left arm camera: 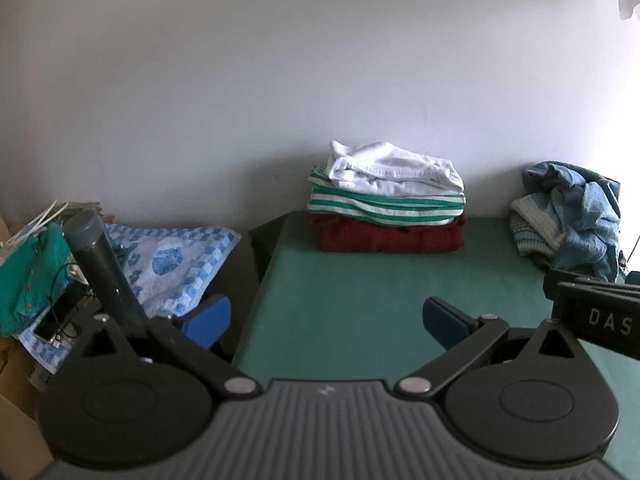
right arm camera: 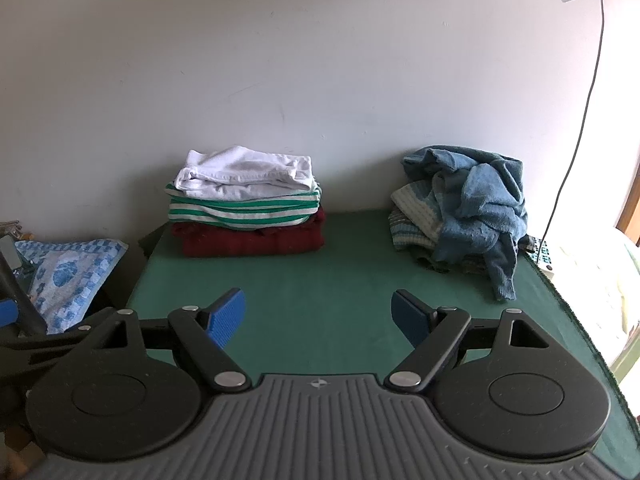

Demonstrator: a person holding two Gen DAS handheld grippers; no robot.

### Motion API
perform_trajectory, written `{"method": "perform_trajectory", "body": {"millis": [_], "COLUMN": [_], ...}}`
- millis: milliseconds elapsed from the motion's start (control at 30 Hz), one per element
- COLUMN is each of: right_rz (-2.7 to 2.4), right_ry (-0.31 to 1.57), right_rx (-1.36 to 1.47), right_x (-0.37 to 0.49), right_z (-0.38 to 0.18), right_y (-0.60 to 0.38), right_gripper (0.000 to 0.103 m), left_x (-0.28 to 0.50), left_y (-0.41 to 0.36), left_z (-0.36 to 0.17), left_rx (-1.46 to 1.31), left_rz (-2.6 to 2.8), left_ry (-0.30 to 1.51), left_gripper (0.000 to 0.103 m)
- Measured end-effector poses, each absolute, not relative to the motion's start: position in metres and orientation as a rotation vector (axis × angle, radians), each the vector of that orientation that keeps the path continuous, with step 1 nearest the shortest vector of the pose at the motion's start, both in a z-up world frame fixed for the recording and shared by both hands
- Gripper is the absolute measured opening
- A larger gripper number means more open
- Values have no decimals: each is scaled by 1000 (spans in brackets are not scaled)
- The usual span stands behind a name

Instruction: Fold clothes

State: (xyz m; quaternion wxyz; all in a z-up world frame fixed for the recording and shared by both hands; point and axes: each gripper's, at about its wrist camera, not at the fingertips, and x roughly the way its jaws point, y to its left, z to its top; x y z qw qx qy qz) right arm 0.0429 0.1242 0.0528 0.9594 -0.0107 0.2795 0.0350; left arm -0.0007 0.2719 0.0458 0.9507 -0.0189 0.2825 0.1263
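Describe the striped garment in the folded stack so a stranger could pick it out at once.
Start at the green table against the white wall. At its back left stands a neat folded stack, three garments high. The green-and-white striped garment is the middle layer, under the white one and over the dark red one.

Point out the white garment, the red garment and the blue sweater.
white garment (right arm camera: pixel 244 172), right wrist view, top of the folded stack.
red garment (right arm camera: pixel 252 240), right wrist view, its front edge.
blue sweater (right arm camera: pixel 484 200), right wrist view, crumpled middle.

Green-covered counter (right arm camera: pixel 340 280) against white wall — folded stack (right arm camera: pixel 246 204) at back left: red, green-striped, white on top; crumpled blue pile (right arm camera: pixel 468 208) back right.
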Motion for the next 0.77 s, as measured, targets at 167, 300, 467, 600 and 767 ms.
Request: {"method": "perform_trajectory", "body": {"millis": [167,300,467,600,767], "right_rz": [71,71,67,63,59], "right_ry": [570,574,579,583,586], "right_rx": [-20,-18,-16,-13,-10], "right_x": [44,46,47,48,49], "right_z": [51,50,48,47,46], "right_y": [123,121,120,119,118], "right_gripper": [83,83,83,83,83], "left_x": [-1,-1,0,0,1], "left_y": [270,267,264,263,261], "left_z": [46,45,46,46,46], "left_rx": [-26,-11,9,21,35], "left_rz": [257,257,252,252,254], "left_ry": [574,574,570,564,559], "left_gripper": [103,103,103,103,103]}}
